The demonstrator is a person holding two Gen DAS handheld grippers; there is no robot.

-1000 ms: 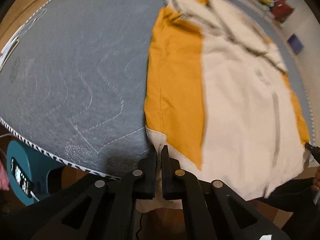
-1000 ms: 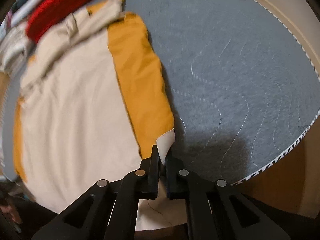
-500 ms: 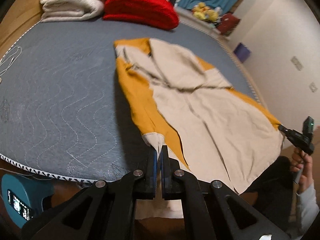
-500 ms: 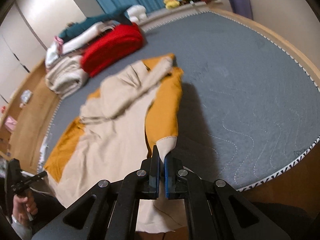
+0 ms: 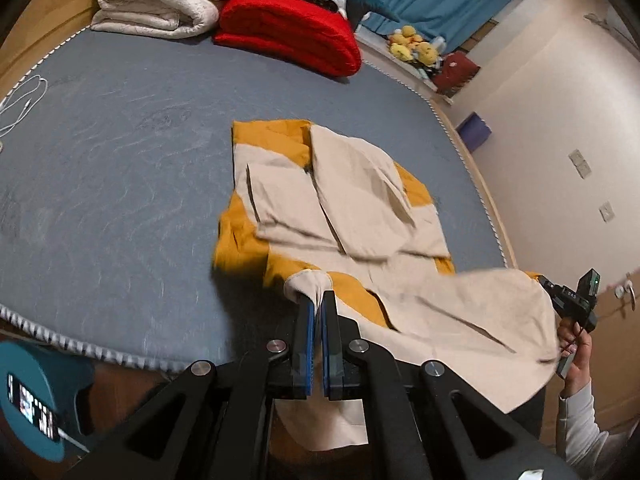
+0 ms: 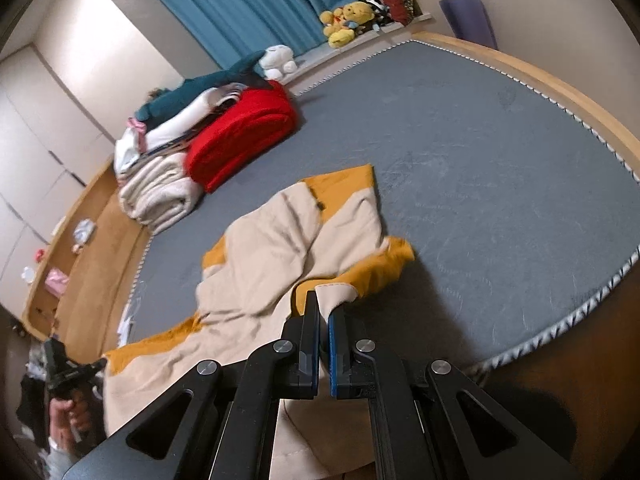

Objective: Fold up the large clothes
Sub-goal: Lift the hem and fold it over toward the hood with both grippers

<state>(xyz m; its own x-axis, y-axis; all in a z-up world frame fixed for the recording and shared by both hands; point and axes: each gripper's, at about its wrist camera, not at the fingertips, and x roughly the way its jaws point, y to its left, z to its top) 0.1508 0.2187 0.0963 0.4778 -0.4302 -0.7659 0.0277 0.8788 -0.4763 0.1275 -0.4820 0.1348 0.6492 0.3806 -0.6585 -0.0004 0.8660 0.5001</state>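
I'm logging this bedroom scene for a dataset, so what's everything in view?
garment: 1, cream and mustard, on mattress, near end lifted
mattress: 1, grey quilted
red blanket: 1, folded, far end
cream blanket: 1, folded, beside the red one
plush toys: several, yellow, window ledge
curtain: 1, blue
cable: 1, white, mattress edge
left gripper: jaws shut on garment corner
right gripper: jaws shut on other corner
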